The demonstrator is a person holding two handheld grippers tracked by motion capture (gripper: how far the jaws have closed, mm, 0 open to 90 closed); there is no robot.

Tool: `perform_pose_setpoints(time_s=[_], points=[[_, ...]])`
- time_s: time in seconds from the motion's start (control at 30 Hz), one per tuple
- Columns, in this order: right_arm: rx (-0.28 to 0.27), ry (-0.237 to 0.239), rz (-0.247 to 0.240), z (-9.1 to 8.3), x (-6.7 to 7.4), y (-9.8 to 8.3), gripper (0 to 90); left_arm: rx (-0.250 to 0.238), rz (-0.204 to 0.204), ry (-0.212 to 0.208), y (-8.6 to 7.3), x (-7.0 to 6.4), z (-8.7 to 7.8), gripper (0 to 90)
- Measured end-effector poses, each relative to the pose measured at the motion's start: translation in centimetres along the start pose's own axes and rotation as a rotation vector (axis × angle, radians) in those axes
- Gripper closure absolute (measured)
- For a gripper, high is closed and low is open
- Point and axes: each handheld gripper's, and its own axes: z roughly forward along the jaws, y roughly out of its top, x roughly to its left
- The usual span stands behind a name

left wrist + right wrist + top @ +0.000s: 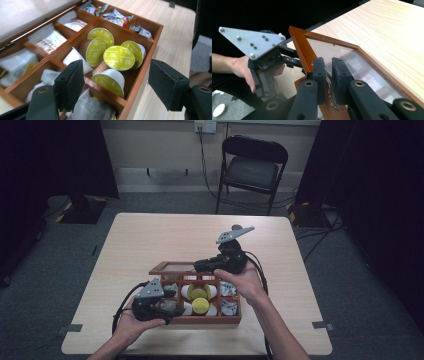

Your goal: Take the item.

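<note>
Wood: it's a reddish-brown compartment box point(200, 319) sitting near the front edge of the pale tabletop point(150, 240), roughly mid-width, with its glass-paned lid point(352, 53) tipped up at the back.

Lid risk: the right gripper point(328, 82) is pinched tight on a little metal latch or pull at the lid's front rail. That's a tiny purchase, so I'd guess the lid could slip out and slam down on whatever is working inside.

Pod risk: the green-topped coffee pods point(119, 58) are heaped loosely in the middle compartment, leaning on each other. Nudge one and the rest probably roll or tip, maybe over a divider into the sachets point(47, 41).

Left gripper: the left gripper point(116, 82) is parted with nothing between the pads, hovering over the near corner of the box, one white-sided pod just past the jaws. Coming in crooked, a jaw could catch the wooden wall instead.

Right hand pose: the right hand point(245, 282) sits at the box's right side, palm under the tool, jaws aimed left across the back rail.

Left hand pose: the left hand point(132, 322) cups its gripper from below at the box's front-left corner, pointing in toward the pods, wrist low by the table's front edge.

Cables: both trail toward the front edge, might snag the box.
</note>
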Motion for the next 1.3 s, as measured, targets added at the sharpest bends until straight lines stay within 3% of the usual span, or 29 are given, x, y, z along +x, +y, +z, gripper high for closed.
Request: perform_pose_setpoints(time_s=[0.13,0.33,0.43,0.5,0.57,0.63,0.97,1.3], points=[[0.001,0.001,0.000,0.0,0.0,0.0,81.7,0.009,0.009,-0.026,0.6,-0.3,1.1,29.0],[0.001,0.002,-0.002,0.0,0.0,0.0,81.8,0.061,0.037,-0.032,1.2,-0.8,3.3,27.0],[0.000,0.004,-0.001,0.0,0.0,0.0,81.8,0.058,0.029,-0.045,1.6,-0.7,4.2,27.0],[-0.001,0.003,-0.002,0.0,-0.1,0.1,81.8,0.081,0.039,-0.047,1.8,-0.7,4.7,27.0],[-0.001,0.003,-0.003,0.0,0.0,0.1,81.8,0.110,0.039,-0.012,1.8,-0.7,5.2,27.3],[-0.001,0.003,-0.003,0.0,0.0,0.1,81.8,0.139,0.018,-0.031,1.7,-0.5,5.9,27.4],[-0.001,0.002,-0.004,0.0,-0.1,0.1,81.8,0.182,0.022,-0.013,2.1,-0.4,7.5,28.9],[-0.003,0.000,-0.009,0.0,-0.1,0.1,81.8,0.247,0.035,-0.031,2.7,-0.2,8.8,30.6]])
